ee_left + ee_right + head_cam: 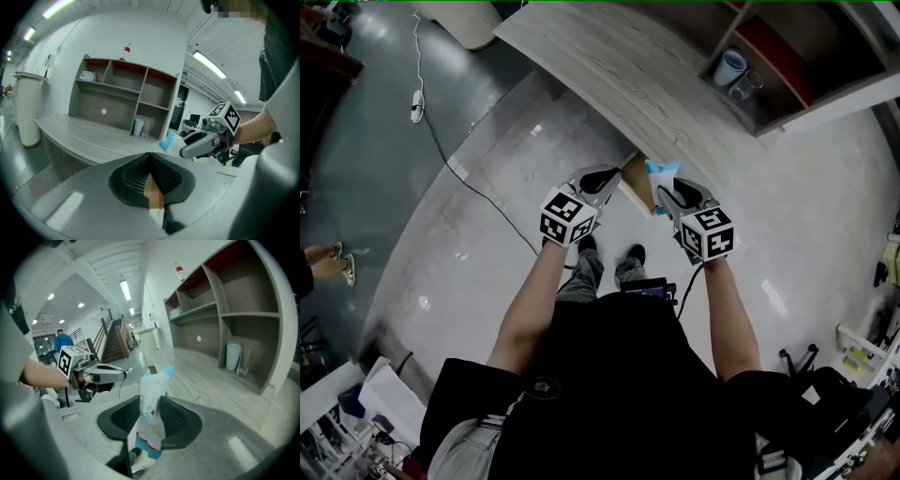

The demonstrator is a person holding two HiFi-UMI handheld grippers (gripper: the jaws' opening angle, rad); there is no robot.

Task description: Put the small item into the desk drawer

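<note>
The small item is a white packet with a blue top and a red cross mark. My right gripper is shut on it, and in the right gripper view the packet stands upright between the jaws. It hangs over the open wooden drawer under the desk's front edge. My left gripper is at the drawer's left side, and a thin brown strip of the drawer front sits between its shut pads. Each gripper view shows the other gripper close by.
The long grey wood desk runs from the upper left to the right. A shelf unit on it holds a white cup and a glass. A cable crosses the floor at left. The person's feet stand below the drawer.
</note>
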